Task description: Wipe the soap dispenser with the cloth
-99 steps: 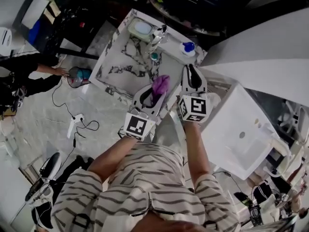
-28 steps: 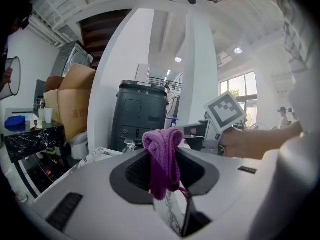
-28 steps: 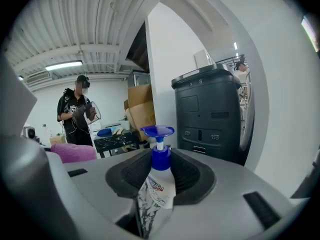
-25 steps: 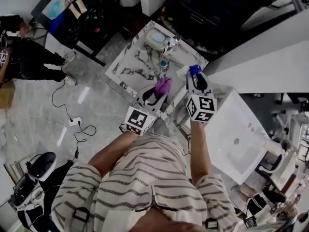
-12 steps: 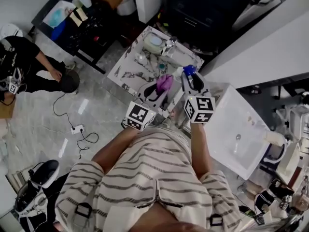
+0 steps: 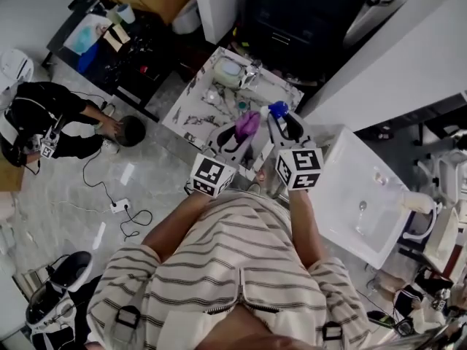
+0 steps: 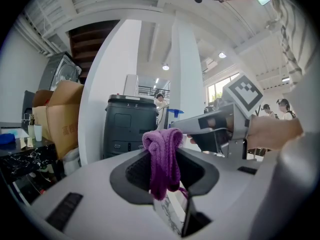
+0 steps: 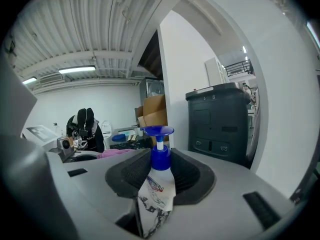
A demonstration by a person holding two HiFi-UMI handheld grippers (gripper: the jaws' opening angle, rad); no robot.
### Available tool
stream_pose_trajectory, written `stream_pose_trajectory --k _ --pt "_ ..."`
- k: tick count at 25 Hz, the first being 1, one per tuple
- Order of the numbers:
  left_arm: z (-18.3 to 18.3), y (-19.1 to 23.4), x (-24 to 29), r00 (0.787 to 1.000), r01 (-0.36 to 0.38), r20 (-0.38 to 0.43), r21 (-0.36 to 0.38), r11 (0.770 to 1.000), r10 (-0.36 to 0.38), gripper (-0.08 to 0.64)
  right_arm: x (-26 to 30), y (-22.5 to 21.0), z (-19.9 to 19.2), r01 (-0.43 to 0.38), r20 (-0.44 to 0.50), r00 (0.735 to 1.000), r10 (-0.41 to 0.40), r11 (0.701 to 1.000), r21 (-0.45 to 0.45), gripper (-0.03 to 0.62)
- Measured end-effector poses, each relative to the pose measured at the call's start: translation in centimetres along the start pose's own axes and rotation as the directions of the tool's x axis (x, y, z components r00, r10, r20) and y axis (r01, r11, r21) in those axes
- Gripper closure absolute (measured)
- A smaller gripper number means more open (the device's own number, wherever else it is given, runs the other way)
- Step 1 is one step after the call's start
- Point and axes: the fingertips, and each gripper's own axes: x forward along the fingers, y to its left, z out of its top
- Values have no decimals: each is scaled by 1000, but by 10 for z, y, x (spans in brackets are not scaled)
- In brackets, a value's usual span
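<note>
My right gripper (image 8: 159, 176) is shut on the soap dispenser (image 8: 158, 186), a white bottle with a blue pump head, held upright and off the table. In the head view the soap dispenser's blue pump (image 6: 278, 109) shows just past the right gripper (image 6: 281, 127). My left gripper (image 7: 165, 171) is shut on a bunched purple cloth (image 7: 162, 156), which sticks up from the jaws. In the head view the purple cloth (image 6: 246, 125) and left gripper (image 6: 235, 138) sit just left of the dispenser, with a small gap between cloth and bottle.
Below the grippers is a marble-patterned table (image 6: 191, 102) with a white dish (image 6: 227, 71) and small items at its far side. A white sink unit (image 6: 365, 195) stands to the right. A person in black (image 6: 51, 126) crouches on the floor at left, near cables (image 6: 124, 210).
Four seconds ago the dispenser stood on the table beyond the right gripper. Since a second ago both grippers have risen, the right one carrying the dispenser up beside the cloth.
</note>
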Motion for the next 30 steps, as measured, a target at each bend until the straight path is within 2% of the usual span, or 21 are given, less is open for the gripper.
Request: stream_pose_trajectory --k 19,23,30 --pt "-2 -17 12 999 46 -12 59 997 -46 440 -1 -5 1 -3 12 1000 3 1000 10 460" --pt "-3 -25 15 996 94 -10 39 995 -94 440 0 -5 3 -3 13 1000 3 1000 7 460" --pt "-6 -38 20 989 147 -16 71 987 -146 440 1 -2 3 -7 15 1000 7 1000 2 460"
